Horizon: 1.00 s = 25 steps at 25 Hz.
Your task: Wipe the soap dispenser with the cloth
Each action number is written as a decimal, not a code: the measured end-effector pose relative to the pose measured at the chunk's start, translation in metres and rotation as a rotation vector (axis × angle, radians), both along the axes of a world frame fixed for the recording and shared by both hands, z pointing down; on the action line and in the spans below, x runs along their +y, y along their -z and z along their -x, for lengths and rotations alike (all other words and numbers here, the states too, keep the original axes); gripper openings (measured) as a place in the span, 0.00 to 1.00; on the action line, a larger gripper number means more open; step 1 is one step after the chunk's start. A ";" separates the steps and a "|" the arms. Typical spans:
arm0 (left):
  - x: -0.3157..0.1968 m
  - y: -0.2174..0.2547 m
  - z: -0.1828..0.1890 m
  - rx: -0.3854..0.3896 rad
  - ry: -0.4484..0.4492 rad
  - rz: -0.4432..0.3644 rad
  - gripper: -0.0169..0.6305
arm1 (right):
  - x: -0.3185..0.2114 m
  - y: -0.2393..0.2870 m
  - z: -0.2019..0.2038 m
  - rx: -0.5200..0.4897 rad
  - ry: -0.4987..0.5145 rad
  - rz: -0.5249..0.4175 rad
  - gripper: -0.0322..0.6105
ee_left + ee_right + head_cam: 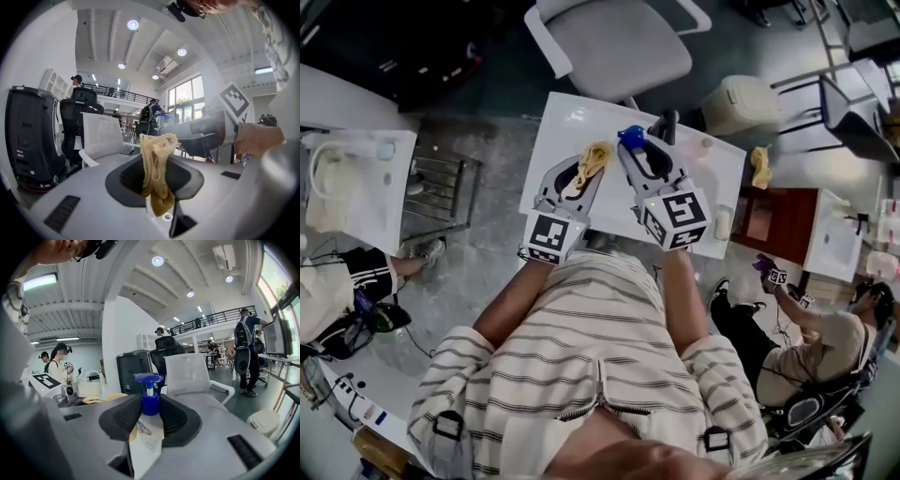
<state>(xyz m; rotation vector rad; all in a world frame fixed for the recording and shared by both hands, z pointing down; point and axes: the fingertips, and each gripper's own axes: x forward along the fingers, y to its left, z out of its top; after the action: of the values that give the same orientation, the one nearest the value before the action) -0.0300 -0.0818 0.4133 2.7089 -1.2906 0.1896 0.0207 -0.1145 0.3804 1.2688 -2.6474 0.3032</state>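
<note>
A: Why are both held above the table (572,117)?
B: I'd say for reach. The right gripper (643,142) clamps the dispenser (149,405); just beside it, the left gripper (589,161) pinches the cloth (157,161), which hangs free to wipe.

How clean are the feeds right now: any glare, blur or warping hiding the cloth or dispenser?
Head view: soft and dim, the white table washed out. Left gripper view: fisheye bends the room, corners black, cloth sharp. Right gripper view: same warping, window glaring at right, soap dispenser in focus.
</note>
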 end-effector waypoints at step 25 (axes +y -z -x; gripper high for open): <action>0.019 0.008 -0.043 -0.020 -0.142 -0.070 0.17 | 0.007 0.015 -0.007 0.016 -0.041 -0.038 0.24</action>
<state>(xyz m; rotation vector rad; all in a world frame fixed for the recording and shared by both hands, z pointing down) 0.0133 -0.0631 0.4049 2.8669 -1.1311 0.1903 0.0275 -0.1074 0.3650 1.3333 -2.6287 0.2485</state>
